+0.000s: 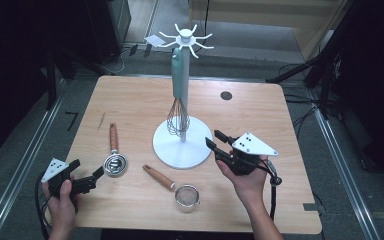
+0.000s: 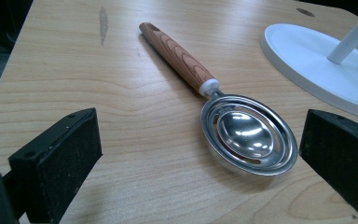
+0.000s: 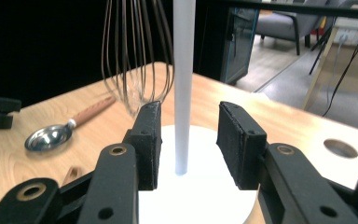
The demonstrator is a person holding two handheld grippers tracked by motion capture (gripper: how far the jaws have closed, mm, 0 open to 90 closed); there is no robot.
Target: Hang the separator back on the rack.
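Note:
A white hook stand [image 1: 180, 150] rises from the middle of the table, and a whisk [image 1: 178, 116] with a teal handle hangs from one of its top hooks. My right gripper [image 1: 212, 139] is open just right of the stand's base. In the right gripper view its jaws [image 3: 189, 135] frame the white pole [image 3: 184, 70] without touching it, and the whisk's wires [image 3: 135, 56] hang just beyond. My left gripper [image 1: 87, 169] is open and empty at the front left. A wooden-handled steel spoon [image 2: 249, 135] lies on the table right ahead of it.
A small strainer [image 1: 186, 195] with a wooden handle lies near the table's front edge, between my two hands. There is a dark round hole [image 1: 225, 95] in the tabletop at the back right. Black stands and cables flank the table on the floor.

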